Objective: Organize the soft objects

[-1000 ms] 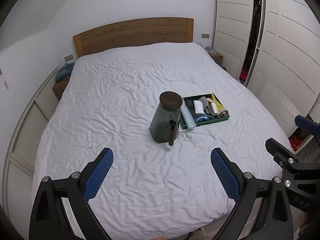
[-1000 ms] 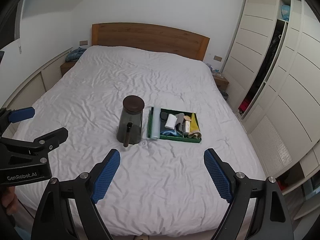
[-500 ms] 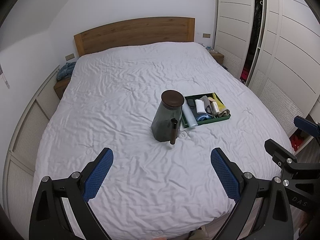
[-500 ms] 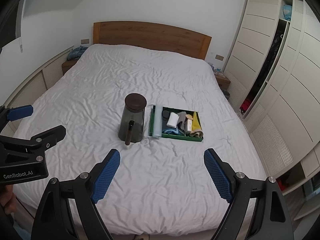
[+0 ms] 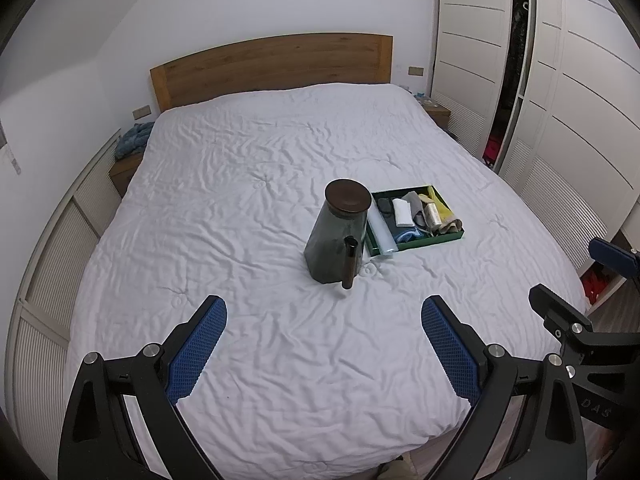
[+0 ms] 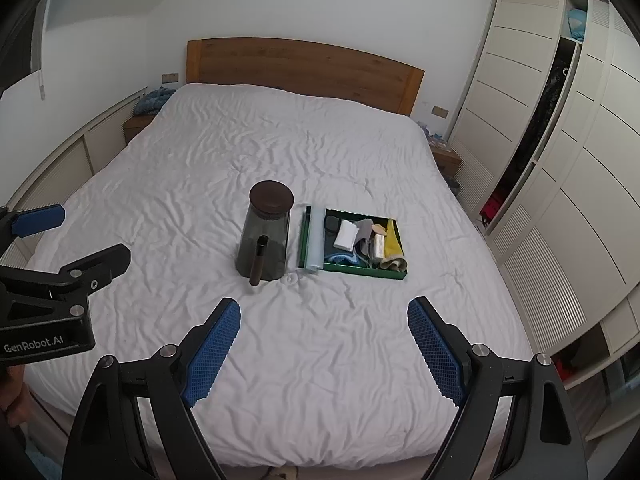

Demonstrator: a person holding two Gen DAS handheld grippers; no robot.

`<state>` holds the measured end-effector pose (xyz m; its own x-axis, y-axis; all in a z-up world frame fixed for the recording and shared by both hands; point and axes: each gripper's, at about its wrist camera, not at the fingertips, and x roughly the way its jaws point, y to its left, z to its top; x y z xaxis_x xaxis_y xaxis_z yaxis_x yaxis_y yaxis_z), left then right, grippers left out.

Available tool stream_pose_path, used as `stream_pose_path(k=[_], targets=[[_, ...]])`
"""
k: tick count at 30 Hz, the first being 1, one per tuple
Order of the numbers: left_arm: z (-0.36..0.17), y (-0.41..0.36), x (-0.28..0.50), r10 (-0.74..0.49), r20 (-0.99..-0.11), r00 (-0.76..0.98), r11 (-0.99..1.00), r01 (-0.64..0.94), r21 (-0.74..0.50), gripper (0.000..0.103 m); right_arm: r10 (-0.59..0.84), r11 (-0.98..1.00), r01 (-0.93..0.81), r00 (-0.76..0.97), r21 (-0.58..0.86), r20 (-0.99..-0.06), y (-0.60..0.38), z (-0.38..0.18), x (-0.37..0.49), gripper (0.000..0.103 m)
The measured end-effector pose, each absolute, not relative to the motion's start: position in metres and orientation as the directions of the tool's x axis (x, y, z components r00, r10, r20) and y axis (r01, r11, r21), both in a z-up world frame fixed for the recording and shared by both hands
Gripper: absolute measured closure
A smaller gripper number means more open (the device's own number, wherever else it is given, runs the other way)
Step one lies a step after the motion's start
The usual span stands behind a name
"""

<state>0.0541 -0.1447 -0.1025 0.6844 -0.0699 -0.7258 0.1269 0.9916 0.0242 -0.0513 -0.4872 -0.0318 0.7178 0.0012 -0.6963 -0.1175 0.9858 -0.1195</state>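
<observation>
A green tray (image 5: 452, 237) (image 6: 360, 271) lies in the middle of the white bed, packed with several soft items: a white folded cloth (image 6: 346, 235), grey and blue fabric, a yellow piece (image 6: 393, 243) and a pale roll (image 6: 314, 236) along its left side. Left of it stands a dark glass jar (image 5: 336, 240) (image 6: 266, 234) with a brown lid and a dark stick leaning on its front. My left gripper (image 5: 322, 334) and my right gripper (image 6: 323, 336) hover open over the near part of the bed, well short of both, with nothing between their blue pads.
The bed (image 5: 260, 152) has a wooden headboard (image 6: 304, 68). White wardrobes (image 6: 560, 128) line the right side, one door ajar. Low cabinets run along the left wall, with a blue cloth (image 5: 132, 140) on a bedside table. A hand (image 6: 14, 400) shows at the lower left.
The view has shifted very slightly; the jar and tray sit a touch higher in the frames. Both grippers stay open and empty.
</observation>
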Motion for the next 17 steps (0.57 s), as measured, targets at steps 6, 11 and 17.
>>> stream_pose_path(k=[6,11,17], targets=[[-0.104,-0.1417,0.0545,-0.073,-0.727,0.683,0.991,0.129,0.022,0.007,0.003,0.986,-0.12,0.715,-0.118,-0.7,-0.4862,-0.0327,-0.0501,0.016],[-0.1042,-0.1418,0.0565,-0.076,-0.729,0.68,0.991,0.132,0.02,0.007,0.001,0.986,-0.12,0.712,-0.12,-0.702,-0.4835,-0.0338,-0.0498,0.016],[-0.1041,-0.1413,0.057,-0.086,-0.729,0.679,0.99,0.14,0.014,0.007,0.0,0.986,-0.117,0.713,-0.12,-0.702,-0.4831,-0.0336,-0.0499,0.016]])
